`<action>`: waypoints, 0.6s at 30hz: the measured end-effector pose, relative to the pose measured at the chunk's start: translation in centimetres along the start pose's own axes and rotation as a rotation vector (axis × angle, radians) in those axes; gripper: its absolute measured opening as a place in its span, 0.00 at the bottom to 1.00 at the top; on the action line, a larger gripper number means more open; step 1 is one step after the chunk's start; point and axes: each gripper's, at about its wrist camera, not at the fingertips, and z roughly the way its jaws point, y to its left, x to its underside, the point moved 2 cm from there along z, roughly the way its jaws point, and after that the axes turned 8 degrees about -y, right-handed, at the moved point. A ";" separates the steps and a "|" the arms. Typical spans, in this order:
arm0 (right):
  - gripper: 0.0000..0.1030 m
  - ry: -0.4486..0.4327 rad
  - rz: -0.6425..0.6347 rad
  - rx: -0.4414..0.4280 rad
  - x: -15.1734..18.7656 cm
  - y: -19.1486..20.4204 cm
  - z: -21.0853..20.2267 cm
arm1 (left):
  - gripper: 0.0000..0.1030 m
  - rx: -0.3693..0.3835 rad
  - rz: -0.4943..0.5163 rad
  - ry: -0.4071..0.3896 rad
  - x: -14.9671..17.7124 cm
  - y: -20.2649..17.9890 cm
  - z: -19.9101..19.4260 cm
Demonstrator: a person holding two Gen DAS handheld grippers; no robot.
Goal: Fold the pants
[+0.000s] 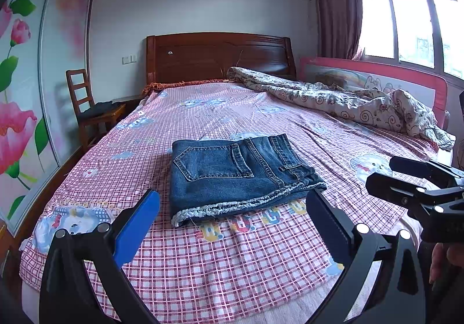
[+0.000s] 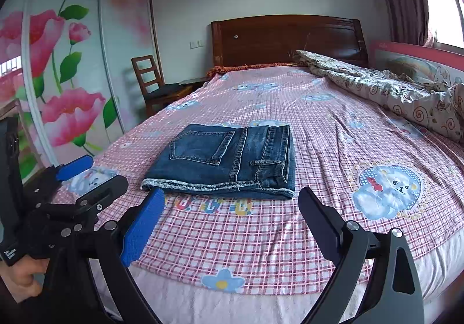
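Blue denim pants (image 1: 237, 173) lie folded into a compact rectangle on the pink checked bedsheet (image 1: 220, 260), back pocket up and frayed hem toward me. My left gripper (image 1: 233, 193) hovers just in front of the frayed edge, open, with nothing between its blue pad and dark finger. In the right wrist view the same pants (image 2: 226, 158) sit ahead of my right gripper (image 2: 231, 193), which is also open and empty. Each gripper shows in the other's view: the right gripper (image 1: 382, 171) to the pants' right, the left gripper (image 2: 104, 170) to their left.
A crumpled patterned quilt (image 1: 362, 103) lies along the bed's right side by a pink bed rail (image 1: 377, 68). The wooden headboard (image 1: 220, 57) is at the far end. A wooden chair (image 1: 90, 112) and flowered wardrobe doors (image 1: 26, 92) stand on the left. A hand (image 2: 20, 274) holds the left gripper.
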 end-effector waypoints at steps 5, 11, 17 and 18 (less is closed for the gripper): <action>0.90 0.003 -0.001 -0.001 0.0 0.0 0.1 | 0.98 -0.003 0.009 0.005 0.0 -0.1 0.0; 0.90 0.002 -0.002 -0.003 0.0 0.2 0.1 | 0.98 -0.033 0.040 0.003 -0.3 -0.4 0.0; 0.90 0.004 -0.002 0.000 0.1 0.2 0.1 | 0.98 -0.004 0.025 0.011 -0.5 -0.5 0.0; 0.90 0.004 0.000 0.000 0.1 0.2 0.1 | 0.98 0.007 0.022 0.012 -0.5 -0.5 0.0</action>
